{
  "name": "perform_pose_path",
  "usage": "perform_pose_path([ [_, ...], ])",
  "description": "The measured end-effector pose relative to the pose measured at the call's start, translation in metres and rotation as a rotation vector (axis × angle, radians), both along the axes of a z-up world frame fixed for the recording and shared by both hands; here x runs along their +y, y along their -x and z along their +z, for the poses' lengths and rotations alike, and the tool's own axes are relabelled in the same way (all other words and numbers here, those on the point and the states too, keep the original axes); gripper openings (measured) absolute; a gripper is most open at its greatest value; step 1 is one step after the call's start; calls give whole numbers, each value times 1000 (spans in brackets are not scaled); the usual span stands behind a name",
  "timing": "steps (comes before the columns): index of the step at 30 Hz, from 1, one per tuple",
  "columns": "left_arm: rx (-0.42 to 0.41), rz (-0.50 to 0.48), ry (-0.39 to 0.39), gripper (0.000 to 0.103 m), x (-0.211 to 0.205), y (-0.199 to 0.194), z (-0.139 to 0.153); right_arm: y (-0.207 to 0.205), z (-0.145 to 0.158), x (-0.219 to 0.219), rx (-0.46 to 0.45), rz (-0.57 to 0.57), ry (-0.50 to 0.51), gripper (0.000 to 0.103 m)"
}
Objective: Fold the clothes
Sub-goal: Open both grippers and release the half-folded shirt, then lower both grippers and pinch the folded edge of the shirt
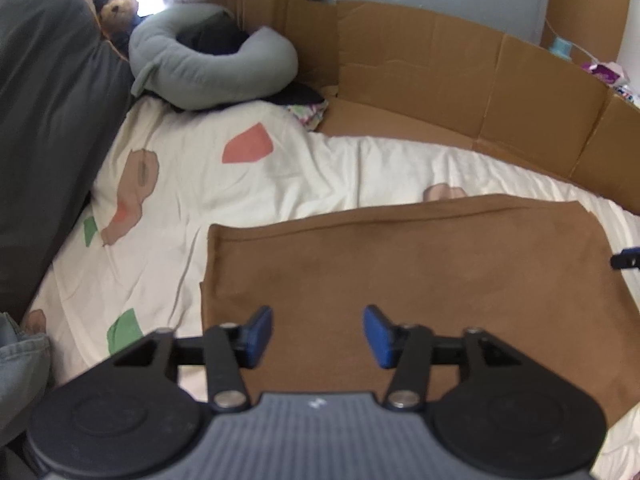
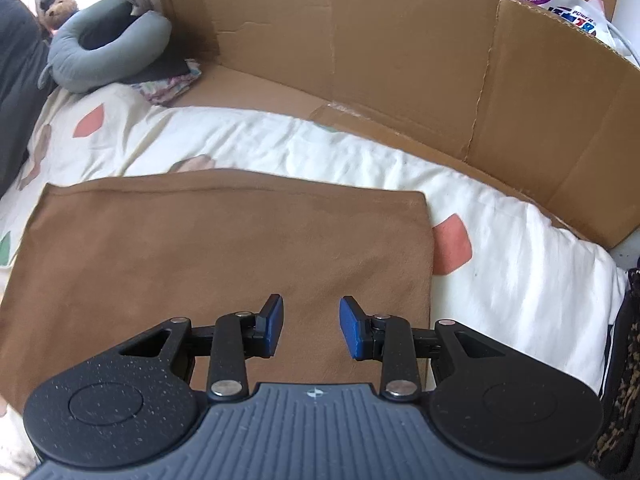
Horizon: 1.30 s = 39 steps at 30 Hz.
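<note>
Item: brown folded garment (image 1: 420,272) on my bed (image 1: 168,208) — long axis crosswise, under both released hand-held grippers, left (image 1: 318,336), right (image 2: 311,328) — neither nearer.

Both wrist cameras look steeply down and forward from close above the bed (image 1: 180,184), the left view nearer its left side. They share the brown cloth (image 1: 420,264), grey pillow (image 2: 104,52) and far cardboard wall (image 2: 360,48).
</note>
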<state>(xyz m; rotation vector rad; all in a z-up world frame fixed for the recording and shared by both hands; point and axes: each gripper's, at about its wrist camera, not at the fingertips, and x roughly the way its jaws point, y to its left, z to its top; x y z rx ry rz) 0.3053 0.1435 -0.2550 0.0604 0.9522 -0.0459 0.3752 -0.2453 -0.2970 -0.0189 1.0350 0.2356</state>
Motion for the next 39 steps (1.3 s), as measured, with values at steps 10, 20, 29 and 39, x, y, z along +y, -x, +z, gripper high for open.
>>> perform_pose_path([
  [10,16,56,23,58,1,26,1,40,10,-1,44,34,-17,38],
  [20,158,38,84,62,-13,60,-30,84,-15,-4,132,-20,-65,38],
  [29,231,-25,90,62,-31,75,-54,108,-38,4,169,12,-32,38],
  [39,305,-42,42,62,-29,85,-84,122,-66,-8,204,14,67,37],
])
